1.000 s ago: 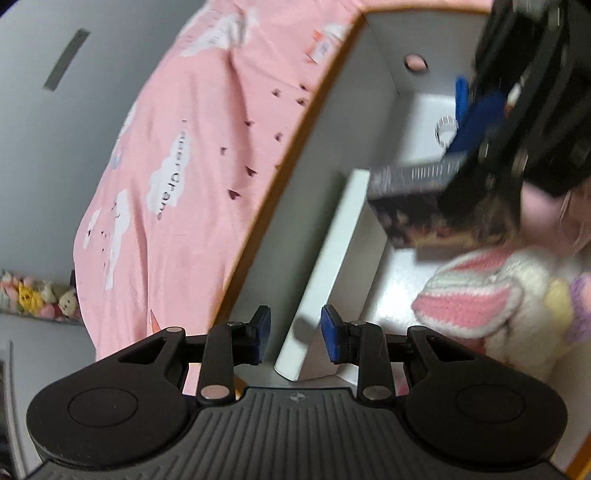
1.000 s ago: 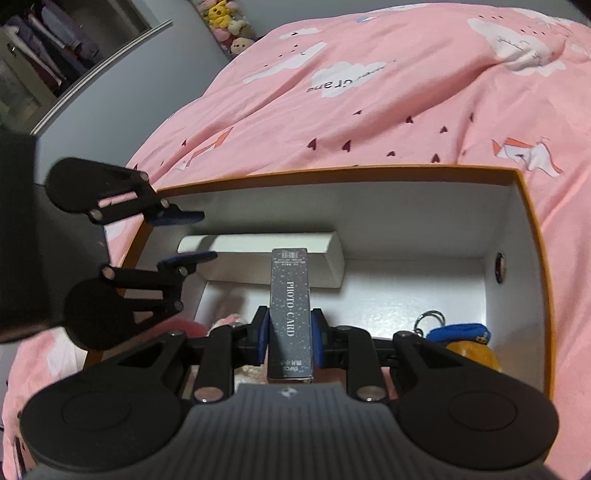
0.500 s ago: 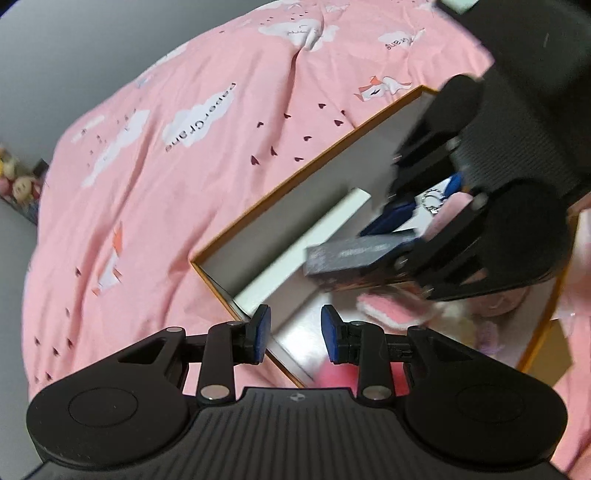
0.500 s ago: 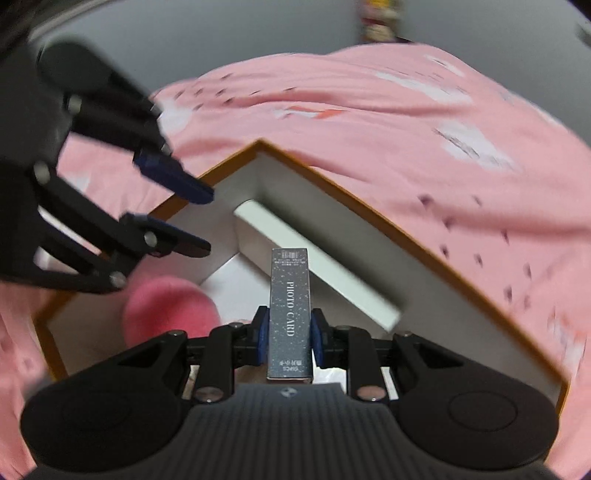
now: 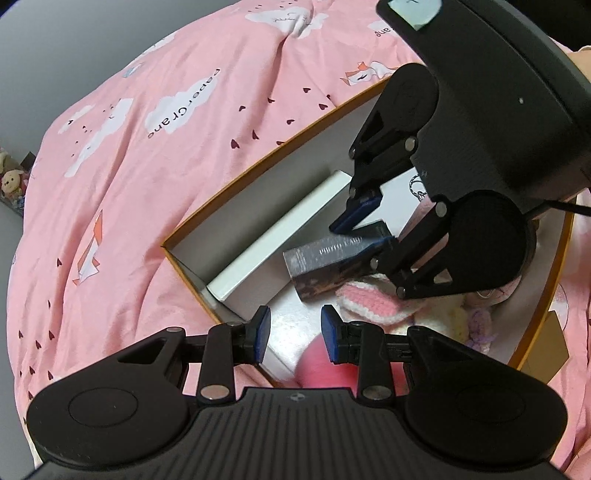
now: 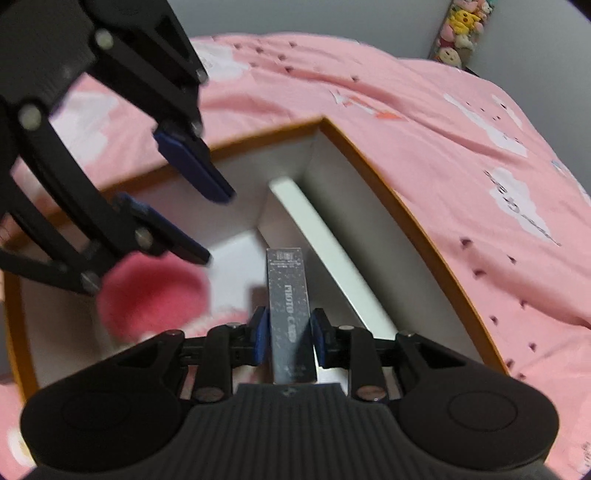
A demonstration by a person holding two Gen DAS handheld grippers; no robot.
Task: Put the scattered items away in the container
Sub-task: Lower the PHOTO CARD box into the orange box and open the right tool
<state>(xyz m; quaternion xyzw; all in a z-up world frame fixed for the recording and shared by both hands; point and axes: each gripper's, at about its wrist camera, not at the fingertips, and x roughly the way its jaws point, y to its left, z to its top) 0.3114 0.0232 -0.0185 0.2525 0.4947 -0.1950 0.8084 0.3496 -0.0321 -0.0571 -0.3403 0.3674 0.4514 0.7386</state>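
An orange-rimmed white container [image 5: 258, 166] lies open on a pink bedspread. My right gripper [image 6: 289, 325] is inside it, near the corner by a long white box [image 6: 325, 236]. A dark "PHOTO CARD" box [image 6: 288, 288] sits between its blue pads, which still touch it as the jaws are opening. In the left wrist view the right gripper [image 5: 354, 236] holds that card box [image 5: 325, 266] low over the container floor. My left gripper [image 5: 295, 334] hovers over the near rim, its pads a narrow gap apart with nothing between them. A pink ball [image 5: 314, 358] lies just below it.
A pink-and-white knitted plush [image 5: 369, 299] and a key ring [image 5: 415, 184] lie in the container. A tan tag [image 5: 546, 350] lies outside its right rim. Soft toys [image 6: 458, 26] stand by the grey wall beyond the bed.
Both views have rolled. My right gripper has carried the card box across the container toward the corner by the white box. My left gripper has drawn back and up over the rim.
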